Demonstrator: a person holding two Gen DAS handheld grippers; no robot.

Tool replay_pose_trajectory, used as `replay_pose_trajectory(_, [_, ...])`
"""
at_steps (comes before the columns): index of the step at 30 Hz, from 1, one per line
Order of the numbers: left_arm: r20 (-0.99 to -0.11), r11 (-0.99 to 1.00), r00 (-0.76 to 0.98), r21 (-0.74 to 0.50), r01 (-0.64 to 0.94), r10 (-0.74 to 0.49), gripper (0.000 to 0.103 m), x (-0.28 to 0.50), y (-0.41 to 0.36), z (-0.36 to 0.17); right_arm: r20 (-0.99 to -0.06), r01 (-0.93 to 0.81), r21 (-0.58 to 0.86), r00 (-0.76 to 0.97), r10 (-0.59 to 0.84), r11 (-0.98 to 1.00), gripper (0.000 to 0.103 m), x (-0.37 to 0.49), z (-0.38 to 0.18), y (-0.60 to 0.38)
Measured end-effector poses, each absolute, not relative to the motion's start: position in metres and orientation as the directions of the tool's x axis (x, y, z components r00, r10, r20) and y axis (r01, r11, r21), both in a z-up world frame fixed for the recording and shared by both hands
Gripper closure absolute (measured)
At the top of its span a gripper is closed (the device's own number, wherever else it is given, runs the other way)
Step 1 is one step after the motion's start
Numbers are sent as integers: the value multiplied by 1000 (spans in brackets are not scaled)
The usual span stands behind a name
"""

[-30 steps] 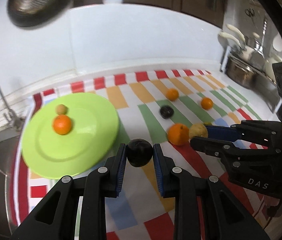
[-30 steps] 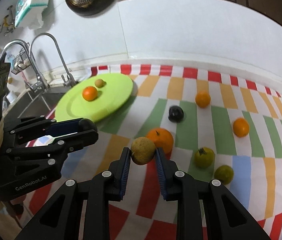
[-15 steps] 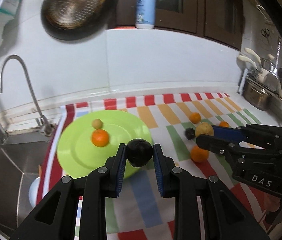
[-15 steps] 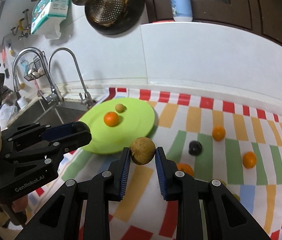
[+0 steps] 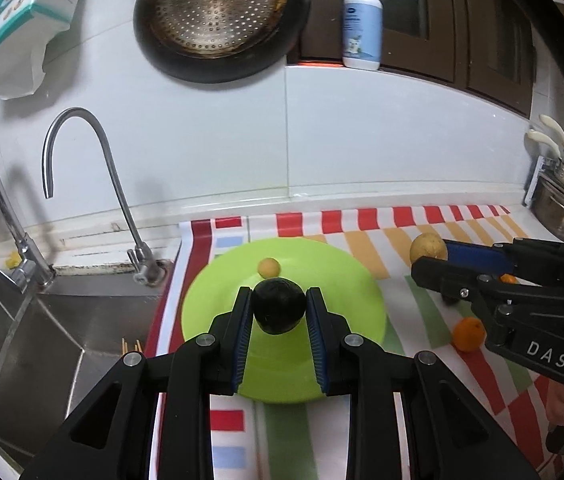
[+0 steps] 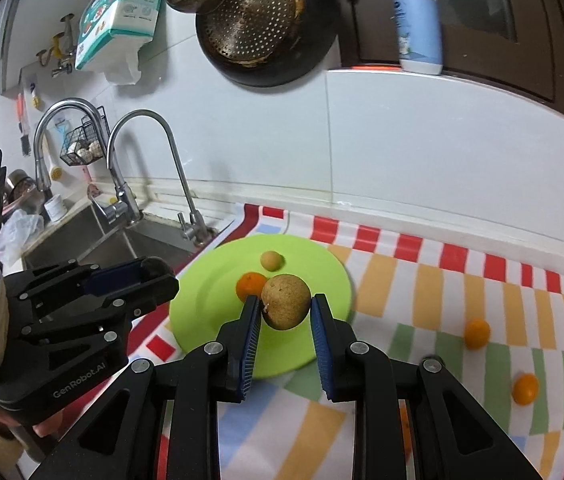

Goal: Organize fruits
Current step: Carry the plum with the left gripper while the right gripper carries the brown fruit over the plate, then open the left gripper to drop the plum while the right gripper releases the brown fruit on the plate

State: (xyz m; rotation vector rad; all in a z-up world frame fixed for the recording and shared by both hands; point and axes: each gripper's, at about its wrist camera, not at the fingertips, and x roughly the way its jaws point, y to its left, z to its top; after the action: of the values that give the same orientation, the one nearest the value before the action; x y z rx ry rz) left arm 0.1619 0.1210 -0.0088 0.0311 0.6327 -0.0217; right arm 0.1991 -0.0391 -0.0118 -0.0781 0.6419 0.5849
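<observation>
The dark fruit (image 5: pixel 278 311) hides the orange on the green plate (image 5: pixel 345 280); the sink (image 5: pixel 22 340) is cut off at the left edge.

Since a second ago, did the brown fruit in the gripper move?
Yes. The brown fruit, clamped in the right gripper, travelled from over the checkered cloth toward the green plate.

Both tongs, the left (image 5: pixel 278 312) carrying the dark fruit (image 5: pixel 278 306) and the right (image 6: pixel 285 312) the brown one (image 6: pixel 285 301), have risen from the cloth's middle to above the plate (image 5: pixel 353 300) near the sink-side edge.

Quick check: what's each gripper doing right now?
Left gripper: shut on the dark fruit.
Right gripper: shut on the brownish fruit.
</observation>
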Motion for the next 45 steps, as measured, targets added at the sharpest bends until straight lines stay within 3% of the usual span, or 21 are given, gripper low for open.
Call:
replay_pose_trajectory(14, [-622, 997, 783, 43, 59, -19, 76, 213, 143, -21, -658, -530, 126, 588, 470, 839, 76, 258, -29, 7])
replay_pose_trajectory(37, [-749, 996, 658, -31, 86, -81, 76, 289, 167, -76, -784, -475, 194, 451, 426, 859, 76, 335, -89, 41])
replay_pose_trajectory(41, [-744, 996, 664, -30, 83, -78, 65, 289, 168, -75, -782, -469, 189, 459, 422, 862, 75, 337, -91, 40])
replay_pose_trajectory(45, [-741, 999, 671, 3, 43, -26, 64, 282, 166, -68, -774, -478, 169, 477, 416, 862, 74, 333, -85, 37])
